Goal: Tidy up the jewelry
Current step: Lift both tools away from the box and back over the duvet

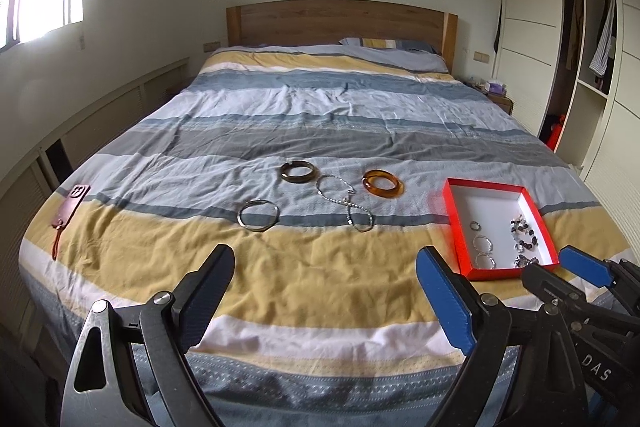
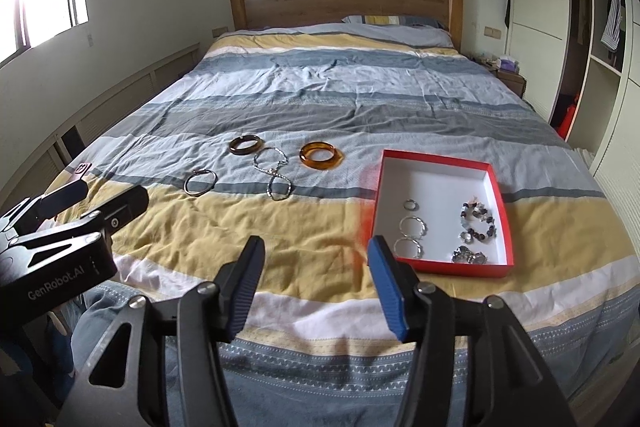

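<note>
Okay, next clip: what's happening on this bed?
A person is sorting jewelry into a red box on the striped bedspread, with a tool in each hand. The left tool and right tool both hang open and empty over the near edge of the bed. The box already holds small hoops and beaded pieces. An amber bangle, a dark bangle, a silver chain and a thin silver bangle lie outside it.

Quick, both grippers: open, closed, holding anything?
Left gripper: open, nothing between its jaws.
Right gripper: open, empty, above the bedspread.
</note>
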{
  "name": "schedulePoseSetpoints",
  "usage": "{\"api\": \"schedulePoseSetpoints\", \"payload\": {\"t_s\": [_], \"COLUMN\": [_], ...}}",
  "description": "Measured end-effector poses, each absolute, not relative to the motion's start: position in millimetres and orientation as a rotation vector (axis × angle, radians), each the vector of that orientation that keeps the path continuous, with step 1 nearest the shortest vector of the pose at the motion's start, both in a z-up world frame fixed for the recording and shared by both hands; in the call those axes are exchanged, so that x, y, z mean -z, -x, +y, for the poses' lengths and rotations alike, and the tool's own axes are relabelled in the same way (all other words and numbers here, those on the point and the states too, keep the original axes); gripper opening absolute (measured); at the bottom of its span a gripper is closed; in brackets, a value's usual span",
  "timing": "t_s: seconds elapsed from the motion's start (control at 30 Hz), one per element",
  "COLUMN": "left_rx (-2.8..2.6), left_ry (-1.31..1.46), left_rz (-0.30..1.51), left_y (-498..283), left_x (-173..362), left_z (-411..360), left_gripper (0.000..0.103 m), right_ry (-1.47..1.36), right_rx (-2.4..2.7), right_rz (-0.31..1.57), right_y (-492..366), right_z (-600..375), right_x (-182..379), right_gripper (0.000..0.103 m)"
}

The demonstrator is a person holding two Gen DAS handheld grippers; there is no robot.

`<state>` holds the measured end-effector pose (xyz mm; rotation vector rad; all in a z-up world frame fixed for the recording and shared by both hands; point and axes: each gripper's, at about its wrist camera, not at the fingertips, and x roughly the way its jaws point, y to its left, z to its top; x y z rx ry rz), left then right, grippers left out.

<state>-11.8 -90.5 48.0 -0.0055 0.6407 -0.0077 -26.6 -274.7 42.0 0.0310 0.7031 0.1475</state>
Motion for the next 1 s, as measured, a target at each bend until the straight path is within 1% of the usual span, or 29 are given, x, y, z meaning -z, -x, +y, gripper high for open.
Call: {"api": "schedulePoseSetpoints", "payload": {"t_s": [0.43, 1.0], "left_rx": [-0.031, -0.084], "left_ry": [0.026, 0.04], "left_rz": [0.601, 0.55], "left_y": [52.3, 67.5], "left_x": [-55.3, -61.8], "left_z": [-63.7, -41.5], "left_gripper": [0.095, 0.099], "right_ry": [-0.001, 0.049], "right_rx": [-0.162, -0.168], "right_rz": [0.67, 0.644], "right_y": [56.9, 69.1], "right_z": [-257.7, -238.8], "right_x": [-54.0, -64.0], "right_gripper": [0.053, 0.054]}}
